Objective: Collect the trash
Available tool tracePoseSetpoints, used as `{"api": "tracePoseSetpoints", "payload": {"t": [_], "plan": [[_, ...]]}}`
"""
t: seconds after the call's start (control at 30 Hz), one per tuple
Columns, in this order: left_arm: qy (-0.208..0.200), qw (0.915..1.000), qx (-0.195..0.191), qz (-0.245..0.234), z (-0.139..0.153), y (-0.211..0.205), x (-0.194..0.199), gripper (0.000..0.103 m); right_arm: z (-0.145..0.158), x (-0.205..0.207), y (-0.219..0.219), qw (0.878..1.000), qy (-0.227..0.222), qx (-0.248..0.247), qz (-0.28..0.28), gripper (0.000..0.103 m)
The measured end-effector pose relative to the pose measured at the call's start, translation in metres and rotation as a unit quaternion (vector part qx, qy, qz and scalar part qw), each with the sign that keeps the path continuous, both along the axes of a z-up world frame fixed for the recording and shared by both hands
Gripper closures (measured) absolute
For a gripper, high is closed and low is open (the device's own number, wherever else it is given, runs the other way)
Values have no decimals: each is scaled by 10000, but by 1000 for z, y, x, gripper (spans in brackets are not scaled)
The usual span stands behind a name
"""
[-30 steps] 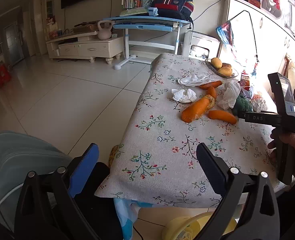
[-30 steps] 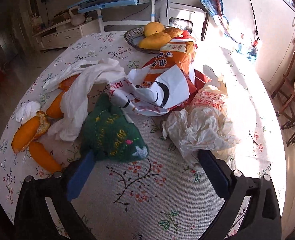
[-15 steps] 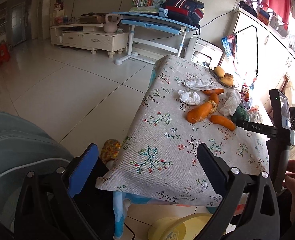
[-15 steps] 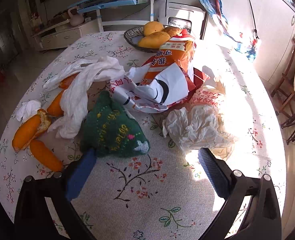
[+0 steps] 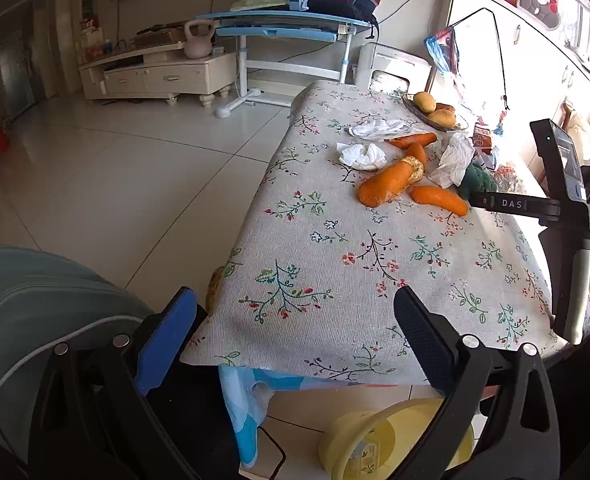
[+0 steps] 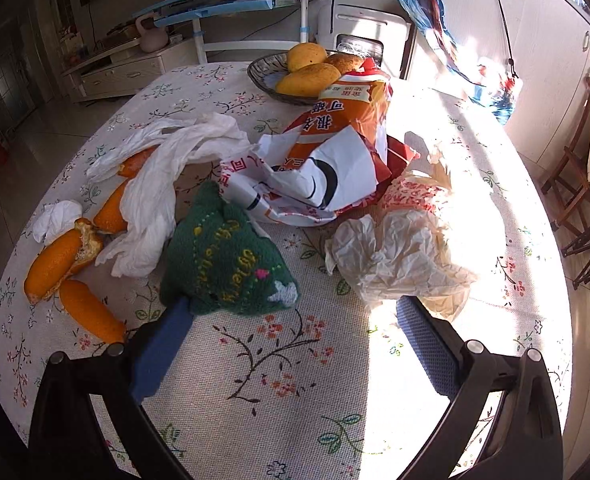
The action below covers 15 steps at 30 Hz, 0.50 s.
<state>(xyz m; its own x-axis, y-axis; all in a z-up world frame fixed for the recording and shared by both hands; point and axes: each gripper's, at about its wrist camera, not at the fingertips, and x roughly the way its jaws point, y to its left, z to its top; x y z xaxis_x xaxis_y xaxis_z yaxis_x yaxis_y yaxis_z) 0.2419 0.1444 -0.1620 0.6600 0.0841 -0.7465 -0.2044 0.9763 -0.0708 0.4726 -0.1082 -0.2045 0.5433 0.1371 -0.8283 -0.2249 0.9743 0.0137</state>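
Trash lies on the floral tablecloth [image 6: 279, 364]: orange peels [image 6: 61, 258], white tissues [image 6: 151, 184], an orange snack bag [image 6: 347, 120], a crumpled plastic wrapper [image 6: 399, 256] and a green knitted pouch [image 6: 227, 264]. My right gripper [image 6: 291, 312] is open and empty, low over the cloth, its left finger beside the pouch and its right finger by the wrapper. My left gripper [image 5: 295, 312] is open and empty at the table's near edge. The peels [image 5: 391, 180] and a tissue [image 5: 361, 155] lie far ahead of it. The right gripper's body [image 5: 567, 208] shows in the left wrist view.
A bowl of mangoes [image 6: 307, 72] stands at the table's far end. A yellow bin [image 5: 395, 440] sits on the floor under the near edge, a grey-blue chair [image 5: 35, 312] to the left. Wooden chairs [image 6: 587, 184] stand right of the table.
The left gripper has drawn back and tilted, so the table looks farther and the yellow bin shows more. The right gripper has edged forward towards the pouch and wrapper.
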Motion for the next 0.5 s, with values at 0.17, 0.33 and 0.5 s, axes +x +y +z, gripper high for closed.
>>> {"api": "tracePoseSetpoints", "payload": {"t": [0.17,0.33,0.5], "plan": [[30,9997,-234,81,-1,9,0,7,0,0,0,10000,-2,0,0,6],[46,9985,-512,161,-1,19,1,7,0,0,0,10000,-4,1,0,6],[52,9973,-692,238,-1,26,1,7,0,0,0,10000,-6,1,0,6]]}}
